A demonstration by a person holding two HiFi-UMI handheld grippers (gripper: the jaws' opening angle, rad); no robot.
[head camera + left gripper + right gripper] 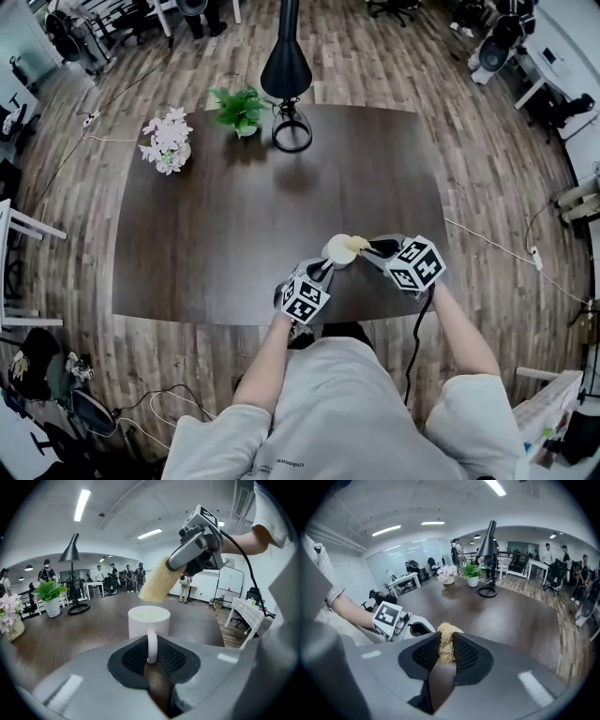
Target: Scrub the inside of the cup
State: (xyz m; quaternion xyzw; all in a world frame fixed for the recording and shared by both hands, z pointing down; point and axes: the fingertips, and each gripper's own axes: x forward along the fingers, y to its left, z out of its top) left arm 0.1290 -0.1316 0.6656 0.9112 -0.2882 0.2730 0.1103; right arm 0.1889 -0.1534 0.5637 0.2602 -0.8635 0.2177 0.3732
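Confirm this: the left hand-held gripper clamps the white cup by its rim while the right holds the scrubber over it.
Not the rim: the left gripper view shows the left hand-held gripper shut on the handle of the cup. The right hand-held gripper does hold the scrubber over it.

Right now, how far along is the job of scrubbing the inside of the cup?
Done: the left gripper is shut on the handle of the upright white cup, and the right gripper is shut on the loofah scrubber. In hand: the scrubber's tip hangs just above the cup, not yet inside. Left: lowering it in and scrubbing the inner wall.
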